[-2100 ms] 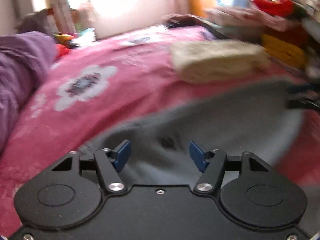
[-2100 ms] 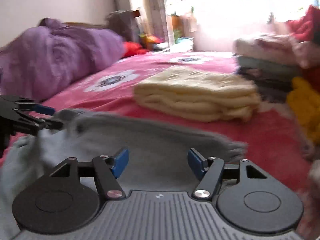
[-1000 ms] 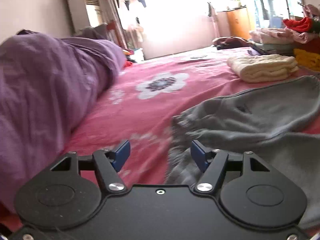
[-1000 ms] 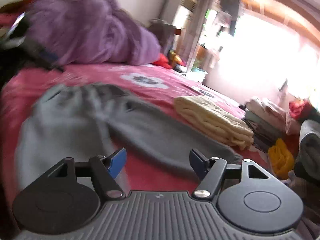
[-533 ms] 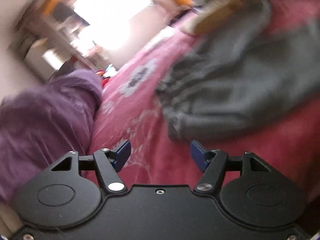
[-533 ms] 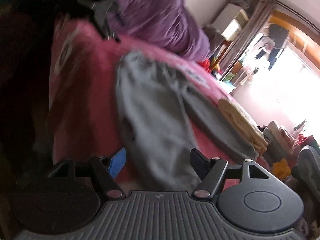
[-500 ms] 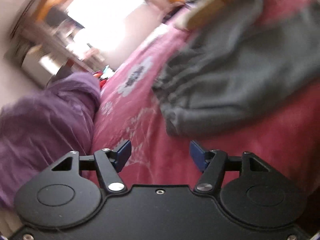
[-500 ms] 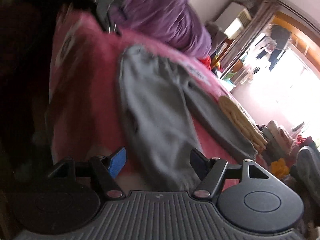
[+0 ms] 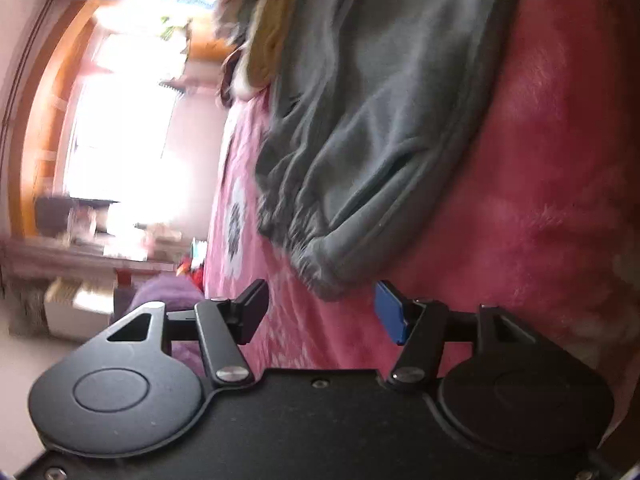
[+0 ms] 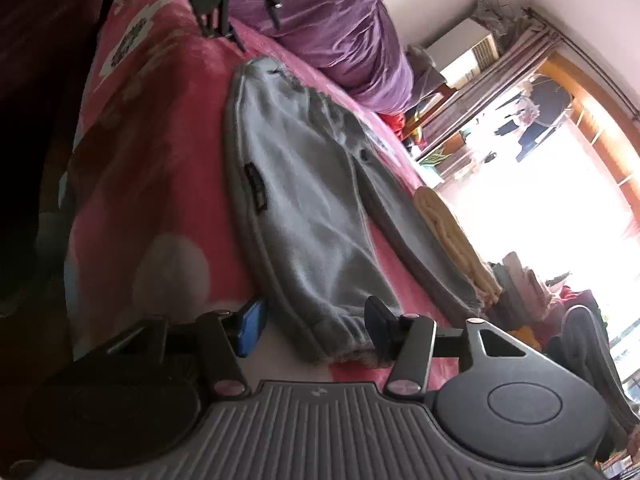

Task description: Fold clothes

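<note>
Only the right wrist view showed the whole grey fleece sweatpants (image 10: 316, 216) spread flat on the pink flowered blanket (image 10: 160, 92), its long axis running from the left gripper (image 10: 224, 20) at the waistband to the right gripper (image 10: 312, 328) at a leg cuff. The left wrist view showed just the gathered waistband before the left gripper (image 9: 320, 312). Both grippers gaped wide, empty.

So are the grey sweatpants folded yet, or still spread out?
Spread out: grey sweatpants lie flat, full length on the pink blanket, legs apart.
</note>
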